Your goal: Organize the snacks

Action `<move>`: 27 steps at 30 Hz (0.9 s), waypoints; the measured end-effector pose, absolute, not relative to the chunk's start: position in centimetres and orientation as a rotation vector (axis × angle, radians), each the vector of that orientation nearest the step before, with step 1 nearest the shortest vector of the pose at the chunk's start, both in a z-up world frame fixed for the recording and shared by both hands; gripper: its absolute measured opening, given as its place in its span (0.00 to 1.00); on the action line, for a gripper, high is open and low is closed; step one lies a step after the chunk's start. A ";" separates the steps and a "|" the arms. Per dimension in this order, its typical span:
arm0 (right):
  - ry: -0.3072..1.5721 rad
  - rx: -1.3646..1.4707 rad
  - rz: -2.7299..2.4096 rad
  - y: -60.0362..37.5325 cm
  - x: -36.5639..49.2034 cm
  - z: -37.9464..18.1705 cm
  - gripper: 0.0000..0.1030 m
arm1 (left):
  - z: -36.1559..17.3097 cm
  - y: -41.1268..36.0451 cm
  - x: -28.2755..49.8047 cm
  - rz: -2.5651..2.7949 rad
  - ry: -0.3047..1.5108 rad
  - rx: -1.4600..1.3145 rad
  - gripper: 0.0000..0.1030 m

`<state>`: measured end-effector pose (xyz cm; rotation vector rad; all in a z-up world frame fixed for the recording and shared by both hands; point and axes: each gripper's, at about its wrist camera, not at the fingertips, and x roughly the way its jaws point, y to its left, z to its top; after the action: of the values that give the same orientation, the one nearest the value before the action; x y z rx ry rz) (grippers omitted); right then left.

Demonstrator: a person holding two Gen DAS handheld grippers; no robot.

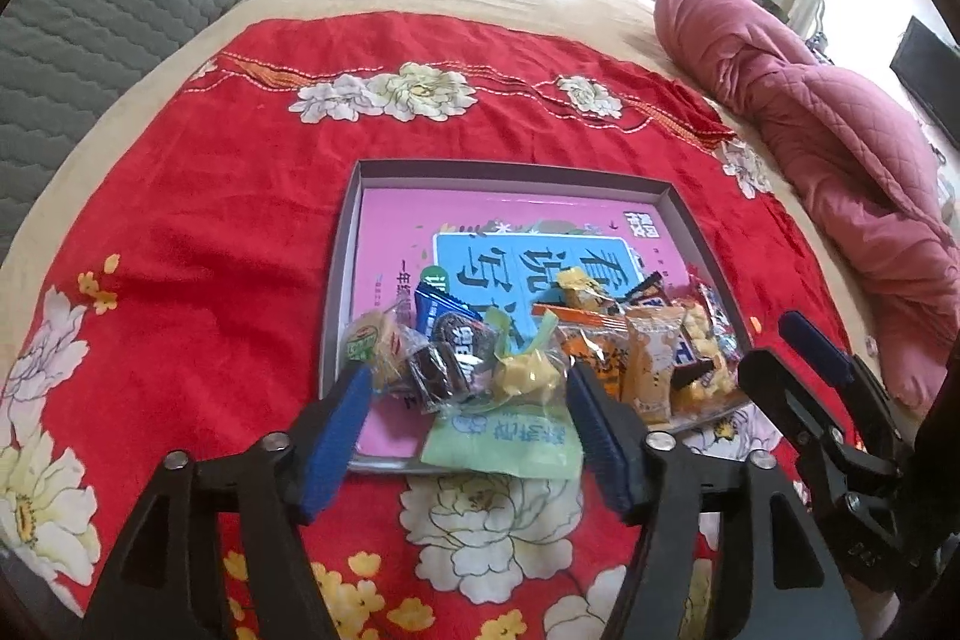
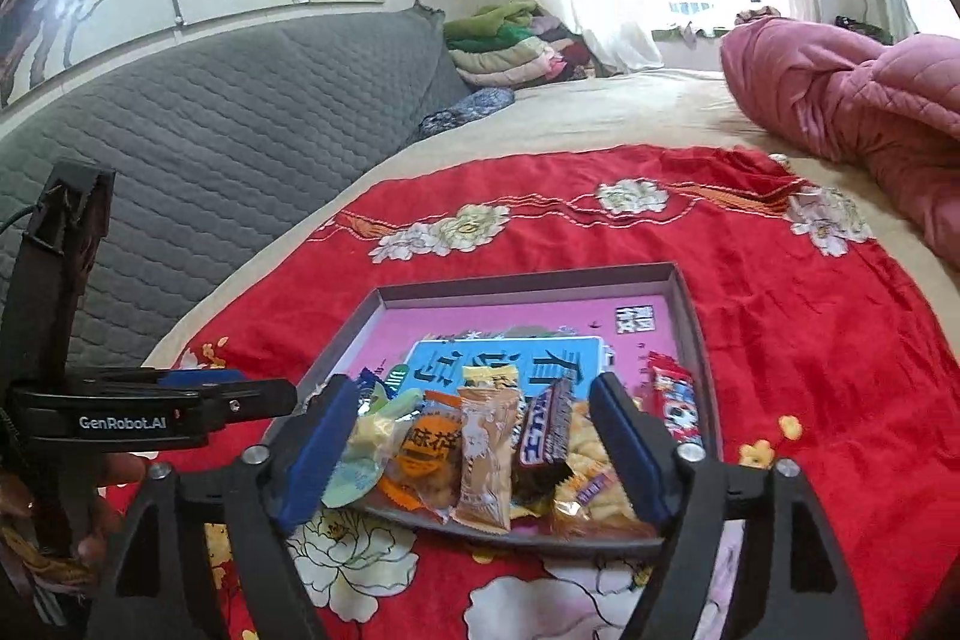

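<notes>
- Bedroom: beige bed sheet, red floral cloth spread over it, grey quilted headboard at 10 o'clock, bright window at 1 o'clock, pink quilt bunched at 2 o'clock, folded bedding stacked in the far corner.
- Shallow grey box lid sits mid-cloth with a pink book laid inside; used as a tray.
- Snacks heaped in the tray's near edge, 6 o'clock side; far half of the tray bare. Visible: Oreo pack, yellow wrapped candy, green sachet, orange biscuit packet, tan packet, dark chocolate bar, red-white packet apart at 3 o'clock.
- Left gripper: jaws roughly half apart, straddling Oreo pack and candy; pads not pressing, nothing held.
- Right gripper: jaws wide, flanking the packet cluster; nothing held.
- Risk: green sachet overhangs the near rim; a nudge from a finger would likely push it onto the cloth.
- Risk: packets overlap, so closing may pinch two at once or drag the pile.
- Risk: grippers close side by side; fingers could collide.
- Risk: soft bedding may let the tray tilt under pressure.
</notes>
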<state>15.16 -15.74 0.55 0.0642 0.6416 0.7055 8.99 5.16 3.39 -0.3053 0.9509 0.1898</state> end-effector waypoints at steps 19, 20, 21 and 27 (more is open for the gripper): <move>0.755 0.029 0.483 -20.3 8.7 0.3 0.96 | 2.6 0.7 2.7 0.247 0.978 -0.265 0.72; 0.762 0.019 0.484 -20.1 8.6 0.1 0.96 | 2.4 0.5 2.5 0.243 0.984 -0.265 0.72; 0.772 0.008 0.486 -19.9 8.5 -0.1 0.96 | 2.3 0.4 2.3 0.242 0.990 -0.264 0.72; 0.788 -0.022 0.502 -19.3 8.3 -0.8 0.96 | 1.6 -0.1 1.8 0.251 1.010 -0.255 0.72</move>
<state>8.31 -19.27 -0.82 -0.0217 0.7876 0.5019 1.78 -0.07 1.65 -0.2550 1.0103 0.2510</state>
